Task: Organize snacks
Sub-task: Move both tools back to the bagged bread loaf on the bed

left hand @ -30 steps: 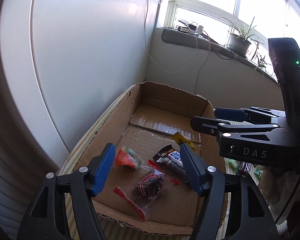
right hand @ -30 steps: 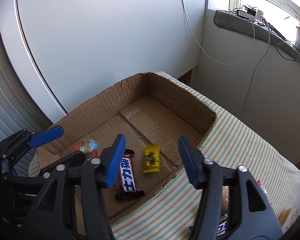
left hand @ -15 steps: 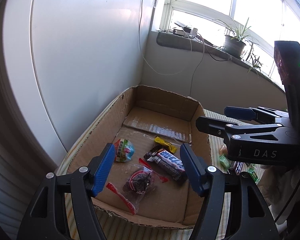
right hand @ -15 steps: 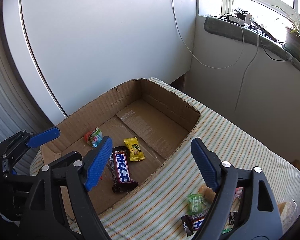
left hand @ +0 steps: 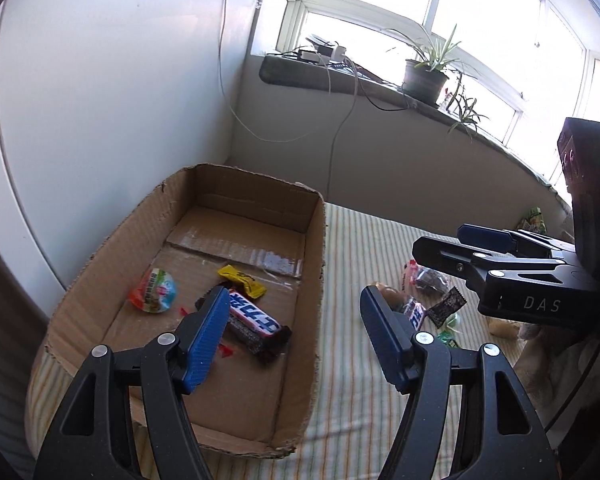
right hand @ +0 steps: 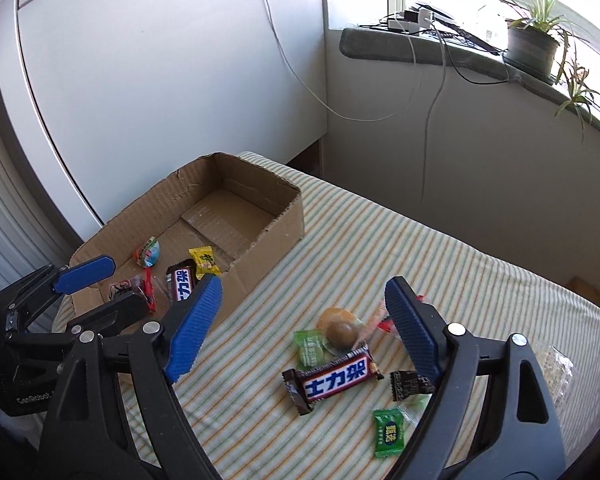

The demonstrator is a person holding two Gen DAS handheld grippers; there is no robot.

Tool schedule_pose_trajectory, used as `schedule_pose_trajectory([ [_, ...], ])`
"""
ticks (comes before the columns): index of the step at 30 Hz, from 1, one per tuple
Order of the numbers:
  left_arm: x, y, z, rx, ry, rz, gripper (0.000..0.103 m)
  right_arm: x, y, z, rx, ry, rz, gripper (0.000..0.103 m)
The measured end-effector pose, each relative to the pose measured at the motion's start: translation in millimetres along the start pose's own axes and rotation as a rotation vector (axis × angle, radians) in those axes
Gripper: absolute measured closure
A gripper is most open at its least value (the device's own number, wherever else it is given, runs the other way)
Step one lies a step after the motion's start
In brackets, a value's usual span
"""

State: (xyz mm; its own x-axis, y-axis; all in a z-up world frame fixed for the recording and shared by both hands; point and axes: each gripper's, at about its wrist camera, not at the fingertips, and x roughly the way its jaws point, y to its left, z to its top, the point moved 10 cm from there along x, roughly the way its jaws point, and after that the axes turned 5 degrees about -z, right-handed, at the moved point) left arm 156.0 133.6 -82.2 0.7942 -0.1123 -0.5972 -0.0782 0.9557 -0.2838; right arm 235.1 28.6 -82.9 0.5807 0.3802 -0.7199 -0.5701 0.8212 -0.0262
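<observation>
A shallow cardboard box [left hand: 320, 248] [right hand: 284, 232] lies on a striped cloth. In it are a Snickers bar [left hand: 256, 318] [right hand: 182, 282], a yellow candy [left hand: 242, 280] [right hand: 205, 259], a round red-and-green snack [left hand: 154, 290] [right hand: 149, 251] and a clear packet with red trim [right hand: 134, 286]. My left gripper [left hand: 294, 338] is open and empty above the box's right wall. My right gripper [right hand: 304, 326] is open and empty above loose snacks on the cloth: a second Snickers bar [right hand: 334, 376], two green candies [right hand: 310, 346] [right hand: 388, 432], a brown round sweet [right hand: 342, 332] and a dark wrapper [right hand: 410, 384].
The right gripper's body [left hand: 540, 276] fills the right of the left wrist view. A white panel and wall stand behind the box. A window sill with a potted plant [right hand: 532, 44] and cables runs along the back. A clear bag [right hand: 556, 364] lies at the right edge.
Both grippers have pulled back and swung right, away from the box. The right gripper has opened wider and now hangs over the loose snacks on the cloth.
</observation>
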Motion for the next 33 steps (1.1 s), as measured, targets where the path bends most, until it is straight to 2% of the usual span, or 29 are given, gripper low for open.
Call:
schedule_pose_trajectory([
  [6,12,-34,-3,0.036,0.026,-0.052,0.036,-17,-46,-17,0.063,0.002,-0.040,0.017],
  [16,44,-94,-17,0.036,0.109,-0.213,0.036,-41,-128,-59,0.193,0.008,-0.115,0.017],
  [25,73,-156,-36,0.076,0.207,-0.340,0.036,-47,-206,-101,0.402,0.042,-0.124,0.017],
  [33,100,-200,-51,0.069,0.293,-0.423,0.038,-37,-233,-128,0.466,0.097,-0.098,0.017],
])
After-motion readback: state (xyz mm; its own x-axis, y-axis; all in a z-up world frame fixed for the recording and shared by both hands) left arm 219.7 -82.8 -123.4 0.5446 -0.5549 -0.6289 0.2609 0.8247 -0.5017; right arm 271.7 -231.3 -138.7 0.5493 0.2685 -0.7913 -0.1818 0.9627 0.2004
